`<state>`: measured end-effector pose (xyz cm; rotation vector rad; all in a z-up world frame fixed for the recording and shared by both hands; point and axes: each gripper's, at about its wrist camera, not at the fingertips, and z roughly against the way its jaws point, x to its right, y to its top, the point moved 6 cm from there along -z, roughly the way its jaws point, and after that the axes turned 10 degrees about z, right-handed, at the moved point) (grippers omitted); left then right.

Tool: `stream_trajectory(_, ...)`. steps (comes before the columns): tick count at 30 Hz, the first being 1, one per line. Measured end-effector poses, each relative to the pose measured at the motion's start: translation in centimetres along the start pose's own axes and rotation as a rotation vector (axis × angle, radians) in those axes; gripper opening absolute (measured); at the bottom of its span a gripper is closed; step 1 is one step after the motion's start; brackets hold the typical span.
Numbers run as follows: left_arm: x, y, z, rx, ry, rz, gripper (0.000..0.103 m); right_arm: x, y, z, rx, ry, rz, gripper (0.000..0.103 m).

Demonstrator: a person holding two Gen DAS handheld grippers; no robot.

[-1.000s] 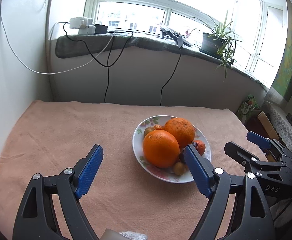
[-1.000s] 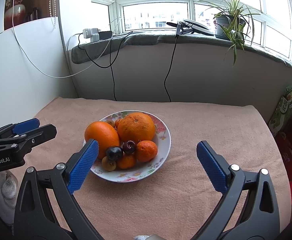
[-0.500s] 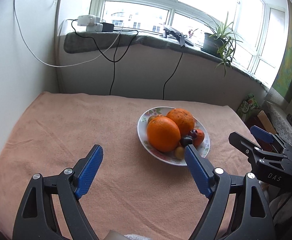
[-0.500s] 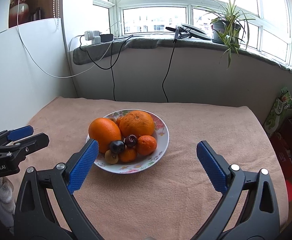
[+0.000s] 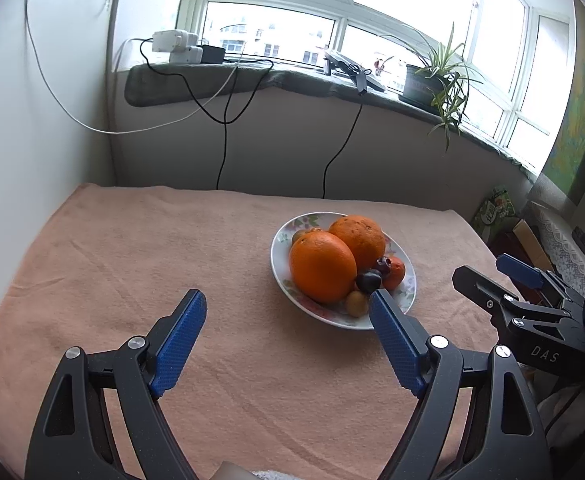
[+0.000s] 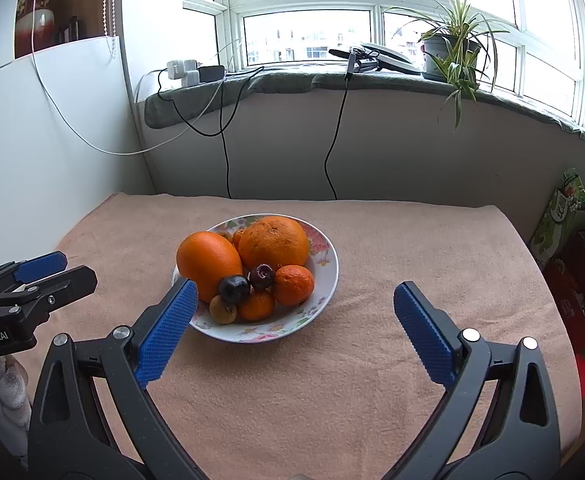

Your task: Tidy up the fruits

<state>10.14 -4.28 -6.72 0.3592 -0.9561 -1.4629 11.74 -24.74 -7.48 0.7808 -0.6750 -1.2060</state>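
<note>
The left gripper (image 5: 286,314) is spread wide with nothing between its blue pads, held low over the near part of the table (image 5: 132,264), its right pad just in front of the bowl's near rim. The right gripper (image 6: 292,304) is likewise released and empty, poised over the near edge with the bowl (image 6: 324,256) just beyond its left pad. All the fruit in view lies heaped in that flowered bowl, which sits about mid-table on the peach cloth (image 6: 412,240): two big oranges (image 6: 208,264) side by side toward the back, a small mandarin (image 6: 294,284) and another orange fruit (image 6: 257,305) in front, two dark cherries or plums (image 6: 233,289) touching between them, and a small brown fruit (image 6: 222,309) at the near rim. No fruit lies loose on the cloth. This fits either a pile waiting to be sorted out onto the table or one already gathered into the bowl; the pictures do not settle which, so I would not name a next move.
</note>
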Motion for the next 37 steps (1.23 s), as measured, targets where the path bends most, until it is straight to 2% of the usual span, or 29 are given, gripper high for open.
stream_trajectory(9, -0.22, 0.09, 0.1, 0.006, 0.021, 0.008, 0.084, 0.23, -0.25, -0.36, -0.008, 0.001, -0.009, 0.1)
stream_trajectory(37, -0.12, 0.06, 0.33, 0.028, 0.021, -0.006, 0.084, 0.38, -0.63, -0.55, -0.014, -0.003, -0.016, 0.1)
